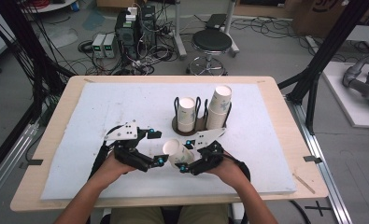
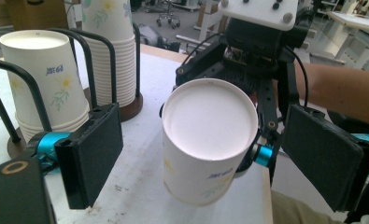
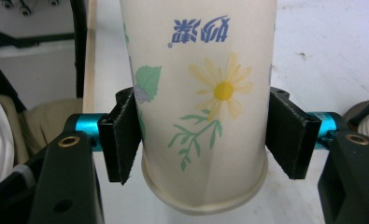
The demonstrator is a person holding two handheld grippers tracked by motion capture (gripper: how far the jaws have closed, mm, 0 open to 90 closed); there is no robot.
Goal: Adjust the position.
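A white paper cup point(image 1: 175, 152) printed with a daisy hangs tilted above the white mat, near the table's front. My right gripper point(image 3: 208, 135) is shut on it, and both pads point(image 3: 124, 135) press its sides just above the rolled rim. In the left gripper view the cup point(image 2: 210, 140) turns its round flat end toward the camera. My left gripper point(image 2: 203, 123) is open, its two black pads standing on either side of that end with a gap on each side. From above, the left gripper point(image 1: 158, 147) sits just left of the cup and the right gripper point(image 1: 184, 156) just right of it.
A wire cup holder on a wooden base point(image 1: 201, 125) stands behind the grippers. It holds a short stack of cups point(image 1: 187, 112) and a taller stack point(image 1: 219, 105). The white mat point(image 1: 102, 107) covers most of the wooden table. A stool and computer gear stand on the floor beyond.
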